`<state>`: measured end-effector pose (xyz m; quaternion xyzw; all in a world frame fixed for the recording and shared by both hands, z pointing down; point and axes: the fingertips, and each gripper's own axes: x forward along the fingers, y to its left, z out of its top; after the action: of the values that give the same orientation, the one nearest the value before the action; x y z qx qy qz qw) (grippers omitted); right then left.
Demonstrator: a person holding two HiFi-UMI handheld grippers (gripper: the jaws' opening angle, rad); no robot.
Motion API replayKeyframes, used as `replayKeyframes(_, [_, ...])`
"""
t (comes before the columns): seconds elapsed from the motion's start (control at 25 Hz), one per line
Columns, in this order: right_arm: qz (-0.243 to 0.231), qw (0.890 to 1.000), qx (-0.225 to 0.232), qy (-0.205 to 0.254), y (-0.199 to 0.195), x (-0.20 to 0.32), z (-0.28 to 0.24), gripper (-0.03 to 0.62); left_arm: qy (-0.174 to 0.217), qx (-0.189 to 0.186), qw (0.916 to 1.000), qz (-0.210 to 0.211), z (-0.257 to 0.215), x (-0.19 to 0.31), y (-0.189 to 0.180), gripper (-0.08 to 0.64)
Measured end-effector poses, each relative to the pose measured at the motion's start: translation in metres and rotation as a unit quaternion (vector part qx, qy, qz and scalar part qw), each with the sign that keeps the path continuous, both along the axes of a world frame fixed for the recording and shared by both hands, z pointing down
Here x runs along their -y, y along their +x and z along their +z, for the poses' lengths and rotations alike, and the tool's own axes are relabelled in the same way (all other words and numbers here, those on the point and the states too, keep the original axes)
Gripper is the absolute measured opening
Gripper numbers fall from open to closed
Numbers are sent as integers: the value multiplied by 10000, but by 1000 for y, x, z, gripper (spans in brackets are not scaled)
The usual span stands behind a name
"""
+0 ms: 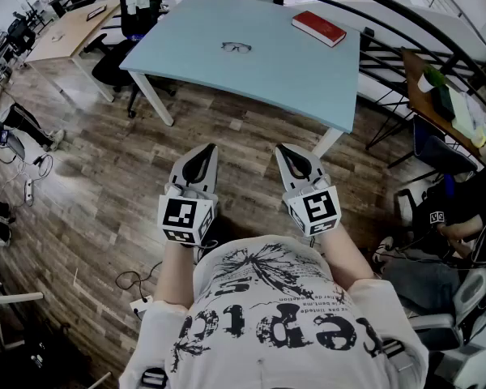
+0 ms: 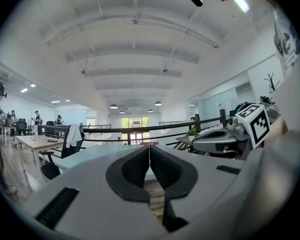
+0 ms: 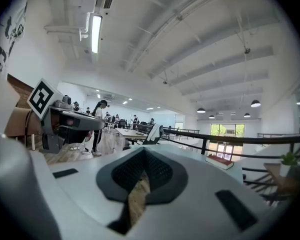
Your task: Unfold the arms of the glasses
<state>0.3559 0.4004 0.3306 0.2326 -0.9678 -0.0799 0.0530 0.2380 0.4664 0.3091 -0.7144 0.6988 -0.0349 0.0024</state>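
Upper centre of head view, on the table [image 1: 292, 75], lie the glasses [image 1: 236, 47], well apart from both tongs. Prob. light, thin, easily bent, lenses slippery. Best to pin the frame front w/ one and swing an arm near its hinge w/ the other. Left tongs [image 1: 201, 159] and right tongs [image 1: 294, 159] are closed and empty. Gripper views show the pads meeting but no glasses I can make out; the right one shows a book [image 3: 220, 160].

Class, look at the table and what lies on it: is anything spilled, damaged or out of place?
Nothing stands out. The glasses lie near the middle of the table, and the red book sits closed near its far right corner. No spill shows.
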Motion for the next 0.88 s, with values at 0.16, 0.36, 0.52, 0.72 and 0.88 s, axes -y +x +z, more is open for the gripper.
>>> replayKeyframes(0.16, [0,10000,6,-10,-3,-1,0,9,-26,-3,10000,34,1,0,-1,20])
replayKeyframes(0.36, [149,9998,28,-141,-4,2,8,9,-76,-28,9999,87,7,0,-5,20])
replayKeyframes(0.52, [325,9989,137,-293,-9,8,12,10,-124,-93,9998,87,11,4,-16,20])
replayKeyframes(0.72, [373,9988,35,-304,-28,21,25,11,-162,-197,9997,69,23,15,-38,20])
replayKeyframes(0.88, [434,9987,-75,-236,-57,40,28,11,-202,-313,9993,89,29,36,-70,20])
